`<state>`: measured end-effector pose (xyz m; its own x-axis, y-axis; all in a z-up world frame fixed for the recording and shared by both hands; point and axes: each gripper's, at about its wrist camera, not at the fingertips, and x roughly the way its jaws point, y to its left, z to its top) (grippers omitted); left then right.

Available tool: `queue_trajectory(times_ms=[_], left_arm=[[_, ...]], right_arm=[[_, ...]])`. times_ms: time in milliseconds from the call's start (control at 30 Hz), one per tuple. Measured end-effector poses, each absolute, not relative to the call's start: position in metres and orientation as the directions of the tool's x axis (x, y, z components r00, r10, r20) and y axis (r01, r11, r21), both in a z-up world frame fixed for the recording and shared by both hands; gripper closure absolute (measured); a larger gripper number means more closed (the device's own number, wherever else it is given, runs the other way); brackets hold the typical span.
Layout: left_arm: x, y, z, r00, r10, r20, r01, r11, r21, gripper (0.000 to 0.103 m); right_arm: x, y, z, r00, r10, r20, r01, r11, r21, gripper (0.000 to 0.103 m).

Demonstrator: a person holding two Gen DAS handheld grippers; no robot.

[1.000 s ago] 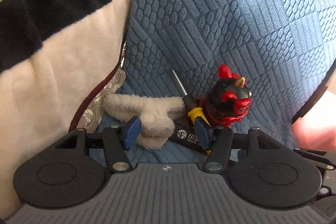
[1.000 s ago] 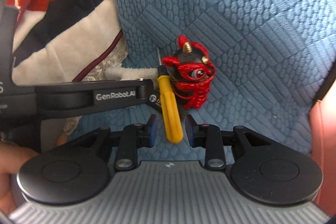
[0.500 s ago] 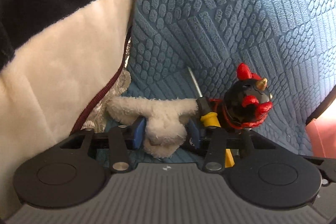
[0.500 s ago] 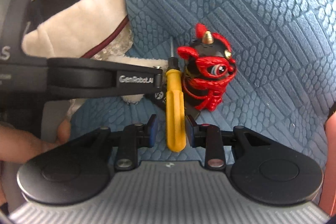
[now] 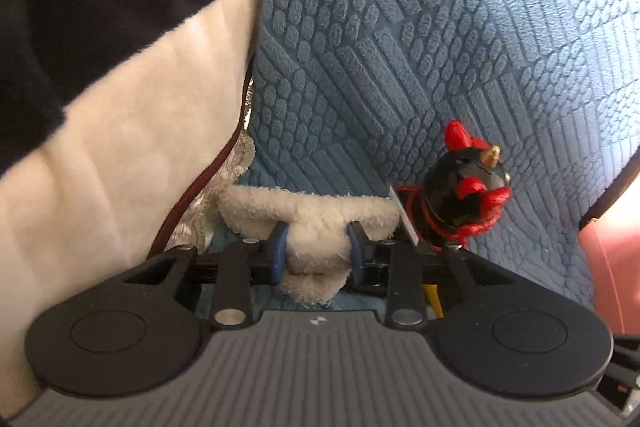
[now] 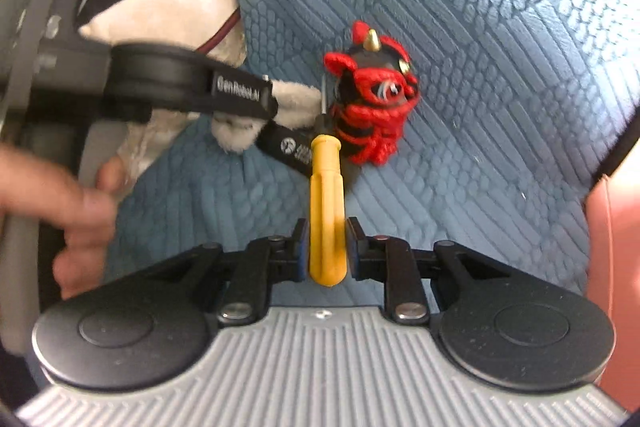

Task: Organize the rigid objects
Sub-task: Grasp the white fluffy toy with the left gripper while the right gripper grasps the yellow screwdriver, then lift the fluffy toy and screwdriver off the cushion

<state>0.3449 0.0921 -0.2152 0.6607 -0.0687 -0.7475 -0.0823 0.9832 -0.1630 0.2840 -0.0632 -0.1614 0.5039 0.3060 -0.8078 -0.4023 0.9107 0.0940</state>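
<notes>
A small white plush piece (image 5: 312, 215) lies on the blue quilted cushion (image 5: 400, 47). My left gripper (image 5: 318, 251) is closing tight on it, both blue pads pressed into the fluff. A screwdriver with a yellow handle (image 6: 326, 195) points up at the red and black horned figurine (image 6: 372, 107). My right gripper (image 6: 326, 251) is closing on the handle's rear end, pads touching both sides. In the left wrist view only the screwdriver's metal shaft (image 5: 404, 219) shows, beside the figurine (image 5: 464, 195). One of the left gripper's fingers (image 6: 240, 93) crosses the right wrist view.
A large soft pillow in white, black and red (image 5: 120, 107) fills the left side against the cushion. A black flat item with white print (image 6: 288, 147) lies under the screwdriver. A pink surface (image 6: 616, 227) borders the right. A person's hand (image 6: 60, 211) holds the left gripper.
The left jaws shut from wide apart onto the white plush piece and moved closer in. The right jaws narrowed onto the yellow handle. The screwdriver now points straighter at the figurine.
</notes>
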Motion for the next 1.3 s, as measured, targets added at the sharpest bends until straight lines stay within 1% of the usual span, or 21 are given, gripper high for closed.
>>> queue_trajectory(times_ms=[100, 233, 500, 767, 967, 1067, 1300], left_arm=[[0.334, 0.088, -0.212, 0.662, -0.067, -0.747, -0.077, 0.985, -0.156, 0.067], [0.32, 0.081, -0.208, 0.658, -0.091, -0.747, -0.064, 0.982, -0.176, 0.067], [0.263, 0.052, -0.198, 0.653, -0.115, -0.749, -0.037, 0.983, -0.182, 0.067], [0.211, 0.023, -0.173, 0.693, -0.106, -0.713, 0.031, 0.993, -0.117, 0.067], [0.175, 0.014, -0.169, 0.683, -0.15, -0.715, 0.04, 0.985, -0.168, 0.067], [0.158, 0.006, -0.169, 0.677, -0.152, -0.72, 0.04, 0.985, -0.171, 0.067], [0.135, -0.004, -0.168, 0.671, -0.169, -0.722, 0.022, 0.978, -0.208, 0.067]], right_arm=[[0.267, -0.072, -0.154, 0.505, 0.305, -0.807, -0.4, 0.912, 0.094, 0.081], [0.249, -0.083, -0.145, 0.509, 0.299, -0.807, -0.405, 0.911, 0.082, 0.081], [0.205, -0.109, -0.13, 0.498, 0.302, -0.813, -0.414, 0.907, 0.083, 0.081], [0.173, -0.126, -0.119, 0.517, 0.272, -0.812, -0.359, 0.93, 0.083, 0.081], [0.148, -0.135, -0.12, 0.517, 0.243, -0.821, -0.335, 0.94, 0.067, 0.081], [0.139, -0.132, -0.125, 0.495, 0.209, -0.843, -0.337, 0.941, 0.036, 0.081], [0.135, -0.132, -0.135, 0.453, 0.214, -0.865, -0.314, 0.947, 0.07, 0.08]])
